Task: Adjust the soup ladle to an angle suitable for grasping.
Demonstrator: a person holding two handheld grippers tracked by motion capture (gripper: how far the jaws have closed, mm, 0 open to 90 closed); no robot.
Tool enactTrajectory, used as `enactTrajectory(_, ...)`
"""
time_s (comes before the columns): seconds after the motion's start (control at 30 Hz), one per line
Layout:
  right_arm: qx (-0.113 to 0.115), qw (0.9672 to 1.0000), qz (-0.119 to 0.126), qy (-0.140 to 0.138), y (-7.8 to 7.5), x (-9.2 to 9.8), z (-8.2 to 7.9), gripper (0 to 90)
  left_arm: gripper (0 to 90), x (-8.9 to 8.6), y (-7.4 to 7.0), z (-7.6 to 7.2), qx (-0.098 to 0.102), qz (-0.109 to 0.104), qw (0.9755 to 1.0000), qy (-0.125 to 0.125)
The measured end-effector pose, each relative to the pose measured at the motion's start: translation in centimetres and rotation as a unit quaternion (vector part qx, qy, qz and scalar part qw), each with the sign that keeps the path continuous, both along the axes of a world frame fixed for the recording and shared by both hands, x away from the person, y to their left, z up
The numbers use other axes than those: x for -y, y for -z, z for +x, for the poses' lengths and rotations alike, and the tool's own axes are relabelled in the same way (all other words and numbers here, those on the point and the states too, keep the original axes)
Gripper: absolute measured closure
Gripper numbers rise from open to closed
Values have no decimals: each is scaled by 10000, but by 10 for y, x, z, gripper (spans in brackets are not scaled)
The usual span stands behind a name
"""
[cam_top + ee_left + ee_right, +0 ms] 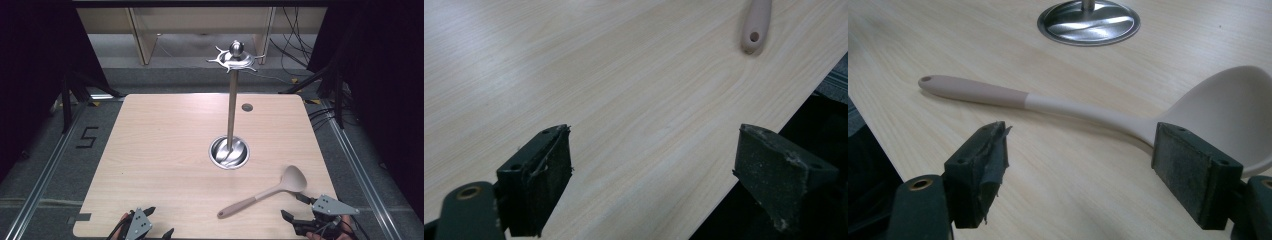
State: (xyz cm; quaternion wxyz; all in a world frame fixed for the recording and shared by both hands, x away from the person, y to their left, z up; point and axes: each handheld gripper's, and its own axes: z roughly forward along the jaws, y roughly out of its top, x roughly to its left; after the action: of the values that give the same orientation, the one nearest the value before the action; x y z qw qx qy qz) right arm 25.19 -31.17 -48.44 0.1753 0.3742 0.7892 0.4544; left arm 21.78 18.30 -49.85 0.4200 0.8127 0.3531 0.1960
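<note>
A beige spoon (272,190) lies flat on the wooden table (165,150), bowl toward the right, handle pointing to the front left. In the right gripper view the spoon (1058,102) stretches across just beyond the jaws. My right gripper (295,207) hovers at the front right edge, open, nothing between its jaws. At the front left edge my left gripper (159,222) also stands open and empty; the spoon's handle tip (755,25) lies far ahead of it. A metal rack (231,100) with hooks on top stands upright on its round base (229,152) mid-table.
A small round hole (247,107) marks the table's far side. Black cables and dark stands lie on the floor at the right and left. The table's left half is bare wood.
</note>
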Motion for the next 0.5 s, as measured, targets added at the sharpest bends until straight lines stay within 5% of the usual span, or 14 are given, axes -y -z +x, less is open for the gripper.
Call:
enactTrajectory(0.27, 249, 9984, -483, -176, -7, -6, 1, 253, 147, 2, 1, 0, 15, -118, 9999, -2)
enactTrajectory(0.33, 245, 9980, -552, -170, -8, -9, 2, 253, 148, -1, 0, 1, -32, 111, 9999, 39)
enactTrajectory(0.43, 366, 9964, -680, -352, -11, -16, 7, 260, 148, 1, 0, 0, 24, -83, 10000, 28)
enactTrajectory(0.5, 390, 9945, -853, -473, -15, -23, 10, 271, 147, 0, 0, 1, 20, 48, 10000, 44)
